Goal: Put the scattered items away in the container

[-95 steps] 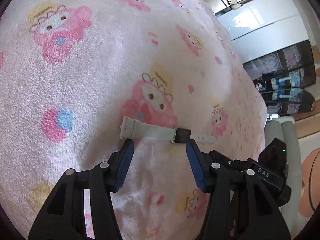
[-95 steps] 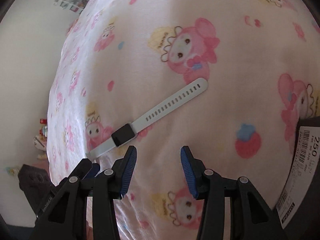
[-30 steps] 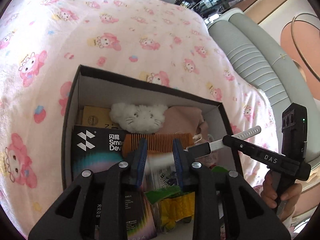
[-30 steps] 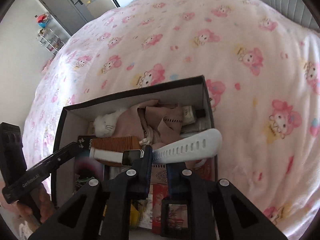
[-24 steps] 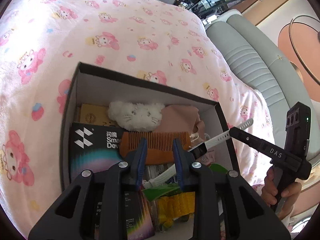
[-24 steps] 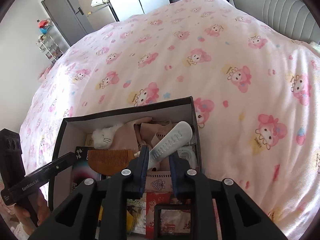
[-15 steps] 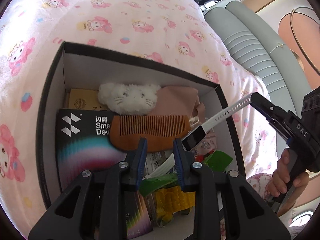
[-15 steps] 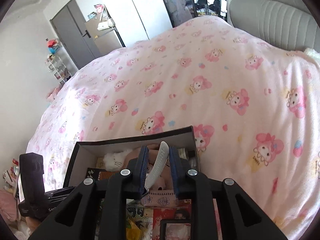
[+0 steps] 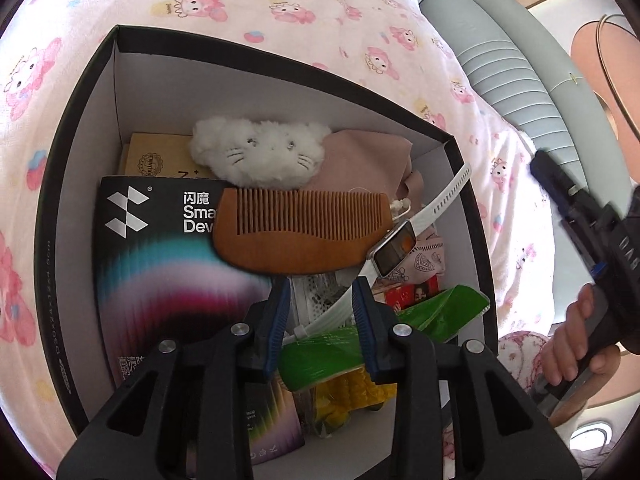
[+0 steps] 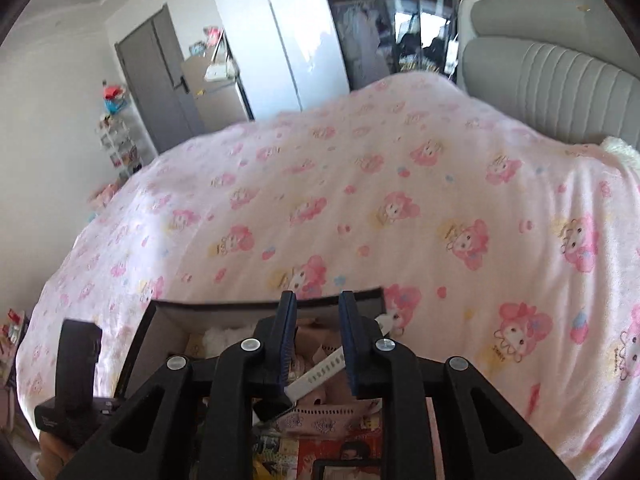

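A white-strapped watch (image 9: 394, 246) lies slanted in the black box (image 9: 276, 50), its upper strap resting against the right wall. Its lower strap end passes between the fingers of my left gripper (image 9: 320, 304). Those jaws are opening and the pads do not press on the strap. In the right wrist view my right gripper (image 10: 317, 332) hovers above the box (image 10: 224, 304), tilted up toward the bed, open with nothing between its pads. The strap (image 10: 320, 372) shows through the gap, lower down in the box.
The box holds a wooden comb (image 9: 300, 232), a white plush cat (image 9: 256, 152), a black carton (image 9: 160, 248), a pink cloth and a green packet (image 9: 400, 320). It sits on a pink cartoon-print bedspread (image 10: 400, 200). A grey padded headboard (image 9: 512, 80) stands to the right, where a hand (image 9: 576, 344) holds the other gripper.
Both grippers carried the watch from the bedspread over the box. The right gripper let go and rose, tilting up. The left jaws widened and the watch sank onto the box's contents.
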Action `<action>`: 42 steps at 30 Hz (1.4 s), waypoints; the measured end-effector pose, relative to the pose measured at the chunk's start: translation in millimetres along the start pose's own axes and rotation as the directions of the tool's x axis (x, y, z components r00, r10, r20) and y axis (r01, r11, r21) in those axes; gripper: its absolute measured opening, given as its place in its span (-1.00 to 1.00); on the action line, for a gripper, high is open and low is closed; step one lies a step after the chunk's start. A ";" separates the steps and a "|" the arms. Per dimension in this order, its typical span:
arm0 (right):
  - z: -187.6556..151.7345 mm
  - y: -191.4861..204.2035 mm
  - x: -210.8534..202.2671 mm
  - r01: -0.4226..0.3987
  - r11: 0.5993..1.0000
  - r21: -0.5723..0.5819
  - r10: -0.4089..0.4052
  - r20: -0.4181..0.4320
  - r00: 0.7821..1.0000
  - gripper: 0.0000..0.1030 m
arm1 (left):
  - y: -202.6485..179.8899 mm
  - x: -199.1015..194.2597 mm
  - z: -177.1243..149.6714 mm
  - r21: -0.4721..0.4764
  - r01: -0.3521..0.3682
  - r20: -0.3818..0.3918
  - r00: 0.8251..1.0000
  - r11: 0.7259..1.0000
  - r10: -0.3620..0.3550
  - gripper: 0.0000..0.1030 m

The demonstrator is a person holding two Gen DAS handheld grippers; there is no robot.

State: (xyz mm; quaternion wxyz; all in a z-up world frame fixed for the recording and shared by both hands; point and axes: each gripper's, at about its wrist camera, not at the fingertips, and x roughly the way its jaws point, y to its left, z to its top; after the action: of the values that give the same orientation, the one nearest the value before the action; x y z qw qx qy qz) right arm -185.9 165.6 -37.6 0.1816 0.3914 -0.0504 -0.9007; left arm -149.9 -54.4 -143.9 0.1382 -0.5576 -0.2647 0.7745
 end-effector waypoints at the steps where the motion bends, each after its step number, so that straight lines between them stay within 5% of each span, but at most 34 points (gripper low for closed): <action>1: -3.3 3.0 11.4 -0.033 0.999 -0.011 0.032 -0.076 0.997 -0.64 | 0.1 -0.8 -0.2 -0.001 0.004 0.002 1.000 1.000 -0.004 -0.38; 4: -18.3 15.7 50.2 -0.063 0.997 -0.047 0.048 -0.274 0.961 -0.64 | 1.9 -0.2 -1.1 -0.002 0.007 0.008 1.000 1.000 -0.007 -0.38; 9: -33.1 16.7 84.6 0.019 0.997 -0.076 -0.048 -0.400 0.915 -0.64 | 4.2 -2.6 -2.7 -0.012 -0.009 0.016 1.000 1.000 0.009 -0.38; 13: -47.2 -3.0 96.3 -0.063 0.993 0.105 0.108 -0.512 0.852 -0.64 | 5.0 -4.6 -3.7 -0.017 -0.004 0.017 1.000 1.000 0.005 -0.38; 15: -45.7 -7.9 87.8 -0.070 0.989 0.130 0.125 -0.486 0.865 -0.64 | 4.4 -7.0 -4.8 -0.014 0.002 0.024 1.000 1.000 -0.001 -0.38; 20: -28.8 -13.8 63.7 -0.052 0.991 0.120 0.089 -0.322 0.943 -0.64 | 7.3 -6.6 0.1 -0.017 0.009 0.029 1.000 1.000 -0.008 -0.37; 25: -38.7 -8.0 97.6 0.030 0.998 0.062 0.001 -0.453 0.891 -0.63 | 5.6 -8.4 2.6 -0.011 -0.013 0.034 0.999 1.000 0.013 -0.33; 28: -35.0 0.4 82.6 0.034 0.999 0.018 -0.023 -0.412 0.911 -0.64 | -7.6 -26.1 4.9 0.023 -0.091 0.099 0.991 0.996 0.089 -0.24; 32: -19.6 21.5 40.2 0.108 0.991 -0.076 -0.126 -0.286 0.950 -0.54 | -46.0 -76.1 2.0 0.108 -0.215 0.292 0.940 0.971 0.176 0.50; 36: -9.9 43.9 -18.8 0.160 0.981 -0.110 -0.174 -0.125 0.977 0.40 | -85.9 -126.7 -13.6 0.151 -0.347 0.460 0.853 0.926 0.245 0.99; 42: -3.9 74.3 -97.1 0.172 0.978 -0.118 -0.171 0.023 0.985 0.49 | -112.7 -191.5 -54.5 0.146 -0.357 0.576 0.789 0.923 0.214 0.99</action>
State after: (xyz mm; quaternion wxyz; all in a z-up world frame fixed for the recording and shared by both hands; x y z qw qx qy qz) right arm -100.8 132.3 43.7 0.1261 0.3769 0.0366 -0.9169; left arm -42.9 -45.4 58.2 0.0053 -0.3239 -0.1064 0.9401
